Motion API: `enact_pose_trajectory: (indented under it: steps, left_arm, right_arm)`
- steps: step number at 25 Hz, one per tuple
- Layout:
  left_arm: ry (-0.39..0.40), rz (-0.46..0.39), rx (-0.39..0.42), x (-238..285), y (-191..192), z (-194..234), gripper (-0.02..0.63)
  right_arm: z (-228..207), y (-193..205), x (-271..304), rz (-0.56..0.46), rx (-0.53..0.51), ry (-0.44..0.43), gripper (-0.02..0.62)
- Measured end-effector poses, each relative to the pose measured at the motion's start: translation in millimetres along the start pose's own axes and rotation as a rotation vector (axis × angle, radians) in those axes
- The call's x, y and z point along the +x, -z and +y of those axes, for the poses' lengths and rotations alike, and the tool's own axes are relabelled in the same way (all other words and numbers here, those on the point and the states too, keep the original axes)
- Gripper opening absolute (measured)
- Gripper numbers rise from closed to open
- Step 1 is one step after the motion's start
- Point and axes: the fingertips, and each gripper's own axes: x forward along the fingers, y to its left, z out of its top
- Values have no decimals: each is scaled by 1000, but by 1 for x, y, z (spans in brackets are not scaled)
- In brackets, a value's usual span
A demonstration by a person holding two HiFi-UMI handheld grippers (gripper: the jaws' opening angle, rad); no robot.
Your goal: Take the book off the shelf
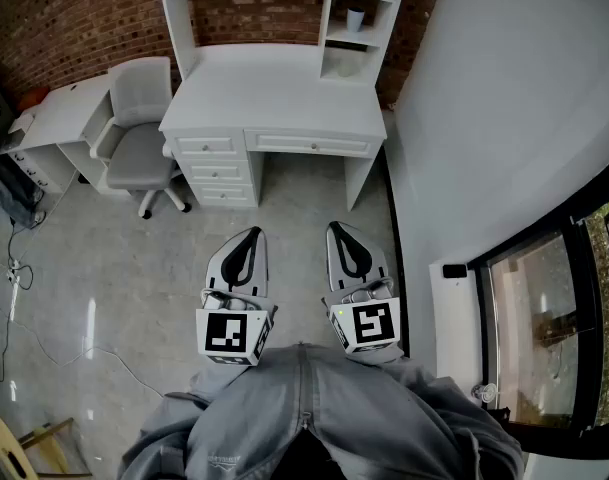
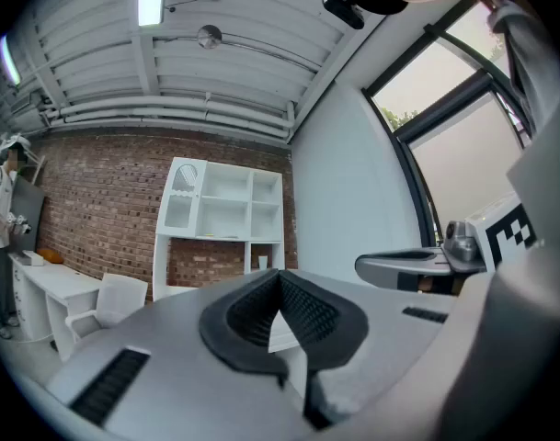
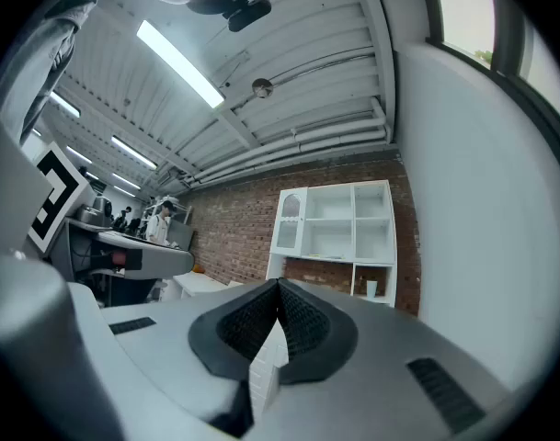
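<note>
Left gripper (image 1: 248,236) and right gripper (image 1: 339,231) side by side, pointing forward; both jaws together, empty.

- The left gripper (image 1: 251,236) and the right gripper (image 1: 340,230) look alike: smooth pale-grey shells that taper to a rounded point.
- Black ribbed pads (image 2: 307,310) line the inner faces of the jaws.
- Narrow dark slots (image 3: 440,389) are cut into the shells.
- Behind each sits a white cube with black square markers: the left cube (image 1: 232,333) and the right cube (image 1: 369,325).
- The person wears a rumpled grey jacket (image 1: 314,408).
</note>
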Motion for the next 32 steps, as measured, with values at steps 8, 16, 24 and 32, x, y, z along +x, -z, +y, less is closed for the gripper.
enact_pose_trajectory:
  steps: [8,16,24,32]
  left_arm:
    - [5,-24,16,15,-13,20,6]
    - [30,-40,23,17,-19,33,6]
    - [38,-25,20,30,-11,38,6]
    - [29,-33,37,81,-4,40,6]
  right_arm:
    - [-10,-6,23,-21,0,30,26]
    - [-7,-19,34,-56,5,61,26]
    - [-14,-5,43,-34,23,82,26]
    - [-46,15,79,-44,26,78,26]
